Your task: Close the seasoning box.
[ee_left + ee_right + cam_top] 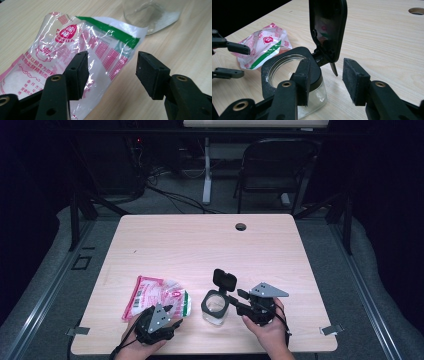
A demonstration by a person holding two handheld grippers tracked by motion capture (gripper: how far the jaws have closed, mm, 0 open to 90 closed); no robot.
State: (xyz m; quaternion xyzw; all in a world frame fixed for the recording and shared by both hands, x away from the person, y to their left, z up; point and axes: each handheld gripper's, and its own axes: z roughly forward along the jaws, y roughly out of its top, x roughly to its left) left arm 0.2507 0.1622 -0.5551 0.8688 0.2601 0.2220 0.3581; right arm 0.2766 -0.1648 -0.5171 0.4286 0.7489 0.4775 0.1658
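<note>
— Where are we in this job?

— We judge we're at the pick-up of the seasoning packet (157, 298). It lies flat on the surface (200, 245), just left of the glass jar (215, 308), whose black flip lid (224, 279) stands open. Our left tongs (112, 72) hover low over the packet's near end, jaws wide apart, and the pads (77, 75) press on nothing, though the left one sits right over the plastic.

— And the right hand?

— Our right tongs (325, 81) are at the jar's collar, on the hinge side. They're fairly wide too; one pad overlaps the black rim in the right gripper view, but we can't tell whether it touches. Nothing is clamped.

— So what does the next move call for?

— Probably lowering the left tongs and pinching the packet's edge without it sliding on the wood, while the right steadies the jar so it can't tip.
</note>
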